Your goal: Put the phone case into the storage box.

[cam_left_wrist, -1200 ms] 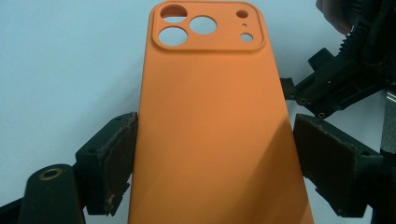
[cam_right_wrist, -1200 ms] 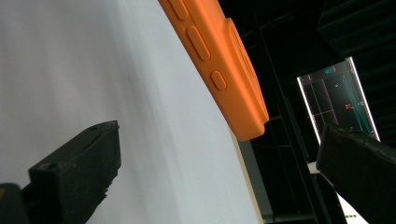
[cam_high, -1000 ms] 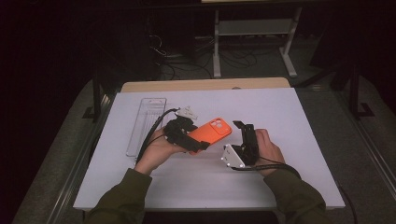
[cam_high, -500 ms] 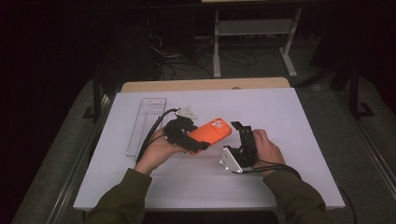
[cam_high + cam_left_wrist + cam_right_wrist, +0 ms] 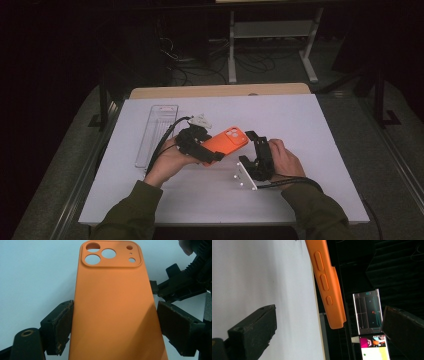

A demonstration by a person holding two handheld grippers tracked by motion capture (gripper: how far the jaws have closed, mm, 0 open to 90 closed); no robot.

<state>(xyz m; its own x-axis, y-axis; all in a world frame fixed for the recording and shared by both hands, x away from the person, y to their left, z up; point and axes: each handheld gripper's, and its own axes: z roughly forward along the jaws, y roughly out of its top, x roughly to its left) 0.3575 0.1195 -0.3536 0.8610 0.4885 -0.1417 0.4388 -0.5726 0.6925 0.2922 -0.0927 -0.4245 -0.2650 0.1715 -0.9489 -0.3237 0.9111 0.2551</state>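
The left gripper (image 5: 212, 155) keeps the orange phone case (image 5: 227, 140) clamped between its 2 jaws; the right gripper (image 5: 256, 145), wide open, has moved closer, probably to take it.

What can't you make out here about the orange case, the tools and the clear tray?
- Case: its lower end is cut off by the bottom edge in the left gripper view; its inner face is turned away.
- Left tool: whether both pads press the case; shadow hides the right-hand contact.
- Tray: contents too small and faint in the high view.
- Right tool: its jaws stand apart, their bases cut off.
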